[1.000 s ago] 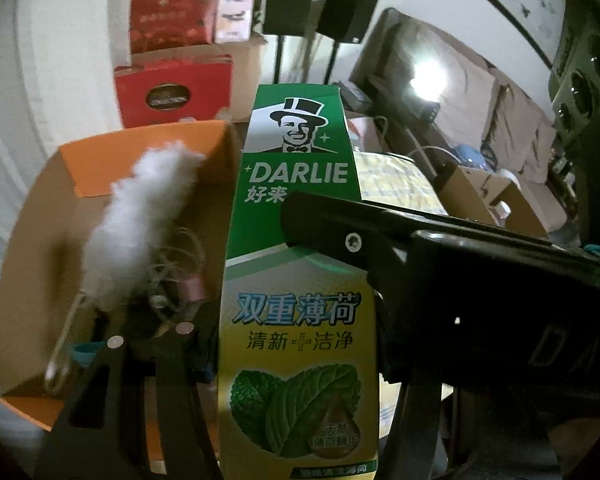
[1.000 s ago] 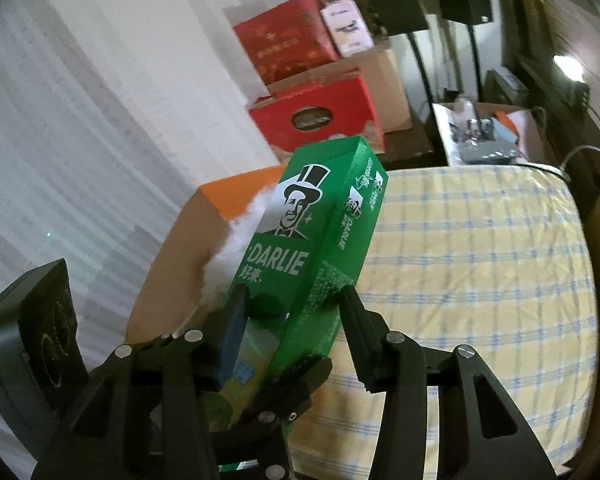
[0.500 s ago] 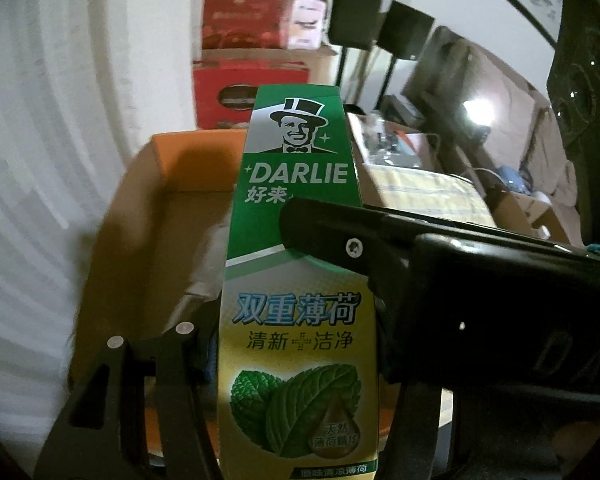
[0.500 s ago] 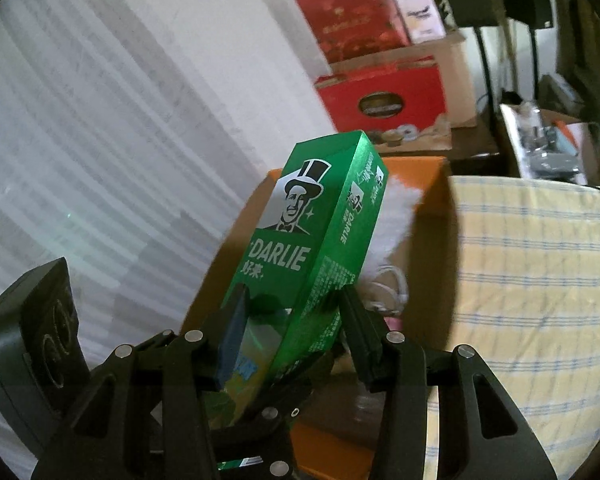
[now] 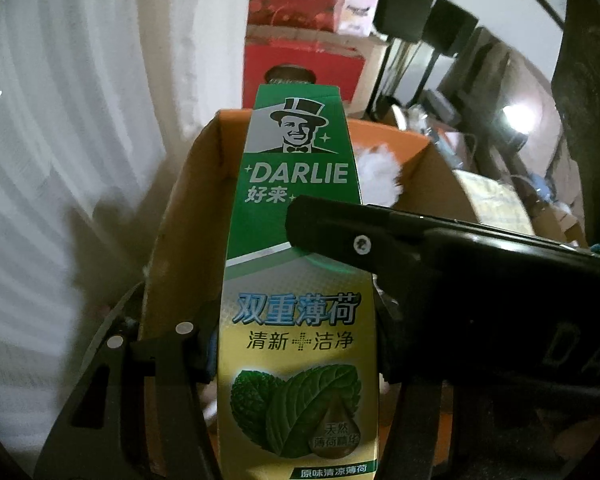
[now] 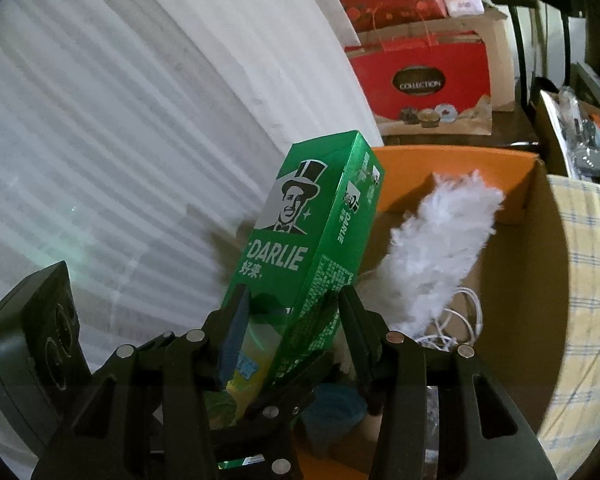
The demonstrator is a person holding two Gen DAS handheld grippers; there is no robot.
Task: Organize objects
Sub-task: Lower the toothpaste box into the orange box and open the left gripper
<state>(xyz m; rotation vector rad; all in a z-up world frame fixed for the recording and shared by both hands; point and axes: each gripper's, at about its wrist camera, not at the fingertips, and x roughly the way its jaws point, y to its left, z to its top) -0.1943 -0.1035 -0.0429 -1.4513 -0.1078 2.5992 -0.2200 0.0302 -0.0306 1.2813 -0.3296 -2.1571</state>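
While both tools carry it, a green toothpaste box hangs over the open cardboard box, its printed top tilted toward the white curtain beyond the box's rim. The left tool pinches the toothpaste box across its yellow lower half, one finger showing at the left edge. The right tool is clamped on the same carton, higher up on the green band, with a blue-faced pad against the front and a black finger against the side.

The step in hand looks like the transfer into the cardboard box. The next move probably calls for lowering the carton to lie beside the white feather duster, then spreading both tools together so neither drags it askew.

From the right wrist, the inside of the cardboard box is plain: the duster lies diagonally, a coil of white cable rests beside it, and a yellow checked bedspread borders the box's right wall. From the left wrist, the carton's face and the other tool's dark arm hide nearly all of that; only the duster's tip peeks out, though red gift boxes stand beyond the far rim.
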